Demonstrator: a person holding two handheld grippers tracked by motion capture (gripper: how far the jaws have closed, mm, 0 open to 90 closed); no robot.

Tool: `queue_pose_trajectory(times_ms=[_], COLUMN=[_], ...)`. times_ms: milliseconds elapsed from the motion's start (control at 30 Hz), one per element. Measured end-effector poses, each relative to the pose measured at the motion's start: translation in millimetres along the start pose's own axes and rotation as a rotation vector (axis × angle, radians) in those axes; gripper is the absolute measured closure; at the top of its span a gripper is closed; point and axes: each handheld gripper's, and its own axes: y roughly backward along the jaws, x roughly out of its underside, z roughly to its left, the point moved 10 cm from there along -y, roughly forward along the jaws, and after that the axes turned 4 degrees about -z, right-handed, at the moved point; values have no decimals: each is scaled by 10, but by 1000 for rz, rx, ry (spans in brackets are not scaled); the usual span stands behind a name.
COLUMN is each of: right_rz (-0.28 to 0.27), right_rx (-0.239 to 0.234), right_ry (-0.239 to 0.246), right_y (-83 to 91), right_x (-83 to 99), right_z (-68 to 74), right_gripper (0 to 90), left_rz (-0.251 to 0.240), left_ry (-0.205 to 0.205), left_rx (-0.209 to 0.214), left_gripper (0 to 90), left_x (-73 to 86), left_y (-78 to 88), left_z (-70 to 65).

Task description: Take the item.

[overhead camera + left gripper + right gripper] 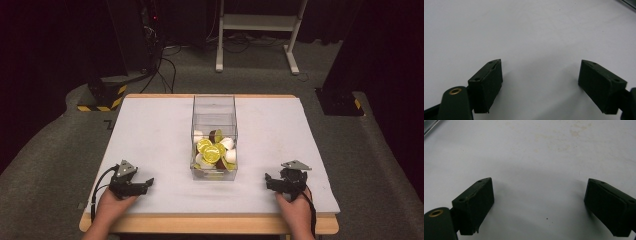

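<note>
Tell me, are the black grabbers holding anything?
No. The left gripper and the right gripper both have their jaws wide apart over the bare white table, nothing between them.

Clear glossy box (214,112); matt table (150,130) — wood-edged.

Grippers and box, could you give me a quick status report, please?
Left gripper and right gripper open, empty. Clear box between them, holding gold coins. Nothing in the way.

A dim lab or recording studio is suggested. A white-topped wooden table (150,135) is set on grey carpet (45,150), ringed by black stands with yellow-black hazard-striped bases (102,95), trailing black cables (165,70) and a white metal frame (260,30).
</note>
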Motion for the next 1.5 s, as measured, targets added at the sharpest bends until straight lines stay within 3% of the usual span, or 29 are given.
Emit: queue_pose_trajectory(times_ms=[500, 600, 633, 700, 867, 1000, 1267, 1300, 1400, 1500], right_rz=[0, 2, 1, 1, 1, 1, 1, 1, 1, 1], right_rx=[-1, 0, 0, 0, 0, 0, 0, 0, 0, 0], right_ry=[-1, -2, -2, -2, -2, -2, -2, -2, -2, -2], right_y=[0, 1, 0, 0, 0, 0, 0, 0, 0, 0], right_x=[-1, 0, 0, 0, 0, 0, 0, -1, 0, 0], right_z=[0, 0, 0, 1, 1, 0, 1, 1, 1, 1], right_gripper=[89, 89, 89, 89, 89, 89, 89, 89, 89, 89], left_rz=[3, 11, -8, -22, -61, -44, -40, -30, -41, -30], left_ry=[-2, 6, 19, -4, 12, -15, -11, -25, -5, -22], left_rx=[-20, -3, 5, 20, 39, 58, 112, 121, 142, 159], left_gripper=[205, 230, 233, 236, 240, 247, 257, 257, 258, 258], left_x=[-5, -22, -52, -106, -183, -191, -223, -220, -236, -229], left_y=[0, 30, 30, 62, 72, 79, 54, 59, 48, 44], left_z=[-12, -57, -88, -154, -262, -323, -506, -521, -608, -664])
